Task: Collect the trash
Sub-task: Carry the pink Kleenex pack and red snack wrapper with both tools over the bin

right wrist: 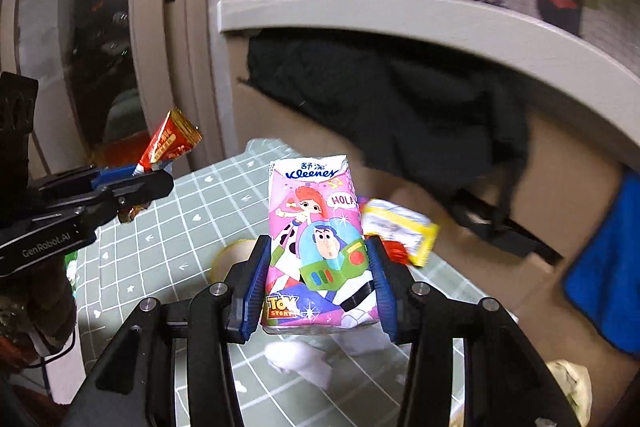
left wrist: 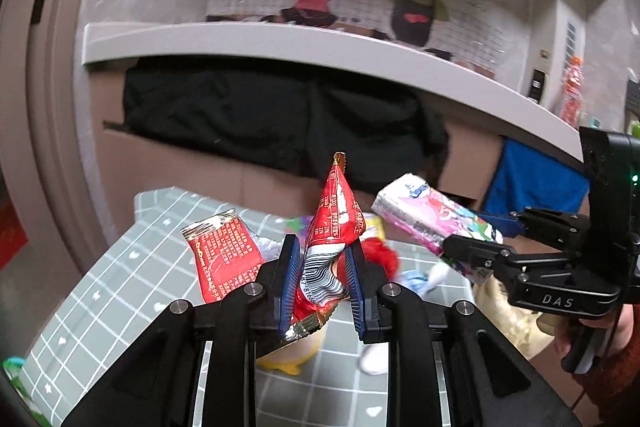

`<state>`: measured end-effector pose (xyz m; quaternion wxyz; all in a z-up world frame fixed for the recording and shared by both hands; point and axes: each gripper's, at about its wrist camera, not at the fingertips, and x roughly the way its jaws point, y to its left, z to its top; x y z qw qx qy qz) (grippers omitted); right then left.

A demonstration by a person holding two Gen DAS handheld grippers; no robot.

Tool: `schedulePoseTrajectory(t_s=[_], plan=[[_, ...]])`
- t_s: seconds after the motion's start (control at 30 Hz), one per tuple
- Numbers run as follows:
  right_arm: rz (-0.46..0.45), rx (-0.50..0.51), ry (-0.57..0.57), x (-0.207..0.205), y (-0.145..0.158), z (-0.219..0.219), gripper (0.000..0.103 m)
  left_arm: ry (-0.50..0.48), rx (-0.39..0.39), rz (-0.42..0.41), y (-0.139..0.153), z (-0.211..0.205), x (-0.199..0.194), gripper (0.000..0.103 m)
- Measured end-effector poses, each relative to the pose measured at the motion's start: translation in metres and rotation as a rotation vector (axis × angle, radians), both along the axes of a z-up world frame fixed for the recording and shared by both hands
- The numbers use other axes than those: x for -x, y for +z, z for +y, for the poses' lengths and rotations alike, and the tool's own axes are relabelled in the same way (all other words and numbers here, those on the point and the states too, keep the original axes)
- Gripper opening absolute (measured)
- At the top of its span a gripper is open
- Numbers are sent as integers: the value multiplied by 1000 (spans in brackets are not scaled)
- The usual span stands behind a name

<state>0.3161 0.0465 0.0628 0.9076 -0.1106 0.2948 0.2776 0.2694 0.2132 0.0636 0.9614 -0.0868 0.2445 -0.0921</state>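
My left gripper (left wrist: 323, 247) is shut on a crumpled red snack wrapper (left wrist: 334, 227) and holds it above the grey-green checked table (left wrist: 120, 287). My right gripper (right wrist: 318, 249) is shut on a pink Kleenex tissue pack (right wrist: 316, 239) with cartoon figures, also held above the table. In the left wrist view the right gripper (left wrist: 476, 243) holds the pack (left wrist: 424, 215) at the right. In the right wrist view the left gripper (right wrist: 144, 179) holds the wrapper (right wrist: 168, 143) at the left.
On the table lie another red wrapper (left wrist: 224, 255), a yellow packet (right wrist: 404, 227), white crumpled tissues (right wrist: 300, 359), a roll of tape (right wrist: 230, 255) and a yellow cup (left wrist: 292, 351). Behind are cardboard boxes with black cloth (left wrist: 280, 115), a grey shelf (left wrist: 320, 47) and a blue cloth (right wrist: 604, 275).
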Motion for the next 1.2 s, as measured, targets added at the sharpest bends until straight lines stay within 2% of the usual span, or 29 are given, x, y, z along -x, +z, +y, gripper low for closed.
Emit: schedulePoseTrajectory(t_s=[0.2, 0.37, 0.57, 0.73, 0.93, 1.2], plan=[[-46, -59, -76, 17, 19, -44, 44, -40, -34, -39, 19, -35, 6, 24], [-110, -96, -133, 35, 39, -76, 44, -65, -64, -114, 46, -67, 12, 24], [-210, -100, -207, 61, 67, -115, 44, -126, -80, -211, 84, -113, 17, 24], [-271, -86, -279, 79, 82, -150, 44, -190, -96, -261, 102, -157, 22, 24], [-314, -89, -366, 99, 93, -196, 44, -272, -88, -271, 108, -208, 20, 24], [-314, -133, -485, 119, 89, -256, 44, -381, -71, -233, 94, -270, 19, 24]])
